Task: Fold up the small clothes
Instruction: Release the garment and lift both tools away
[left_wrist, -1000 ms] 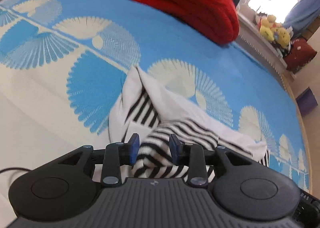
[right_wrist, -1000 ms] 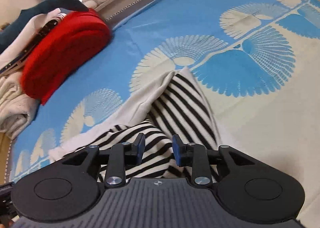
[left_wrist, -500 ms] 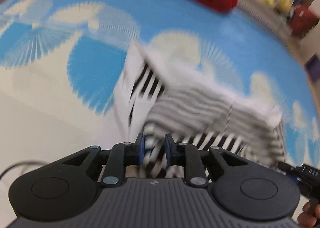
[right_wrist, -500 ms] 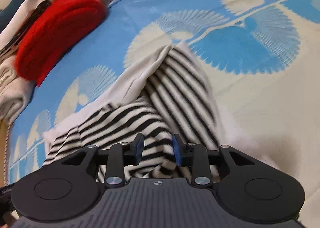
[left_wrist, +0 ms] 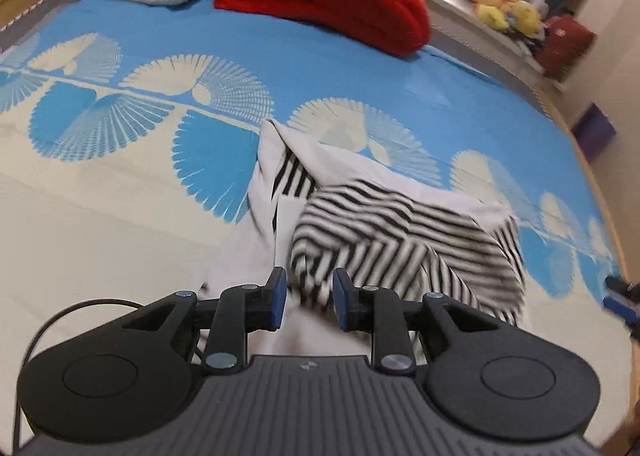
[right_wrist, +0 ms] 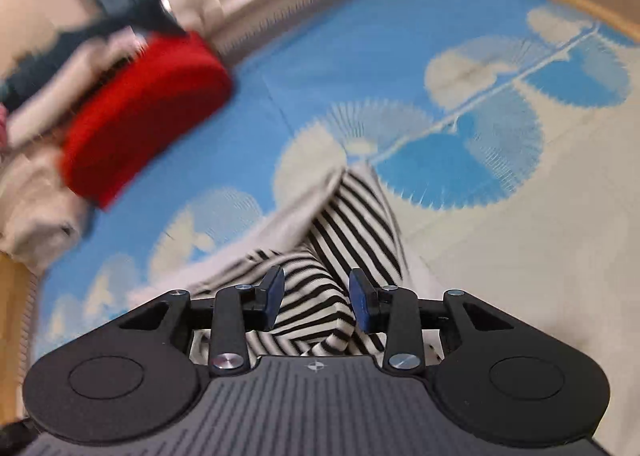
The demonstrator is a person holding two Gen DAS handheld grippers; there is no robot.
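While both grippers, left (left_wrist: 306, 304) and right (right_wrist: 316, 302), hover low, jaws parted, striped garment (left_wrist: 400, 240) lies between.

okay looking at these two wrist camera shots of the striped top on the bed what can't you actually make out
- Striped garment: its near edge sits behind the left gripper body in the left wrist view, and motion blur smears its stripes.
- Grip: the garment lies between the right gripper fingers, but whether they pinch it is unclear.
- Folded red blanket and the pile beside it: blurred in the right wrist view.
- The person's hands: out of frame.
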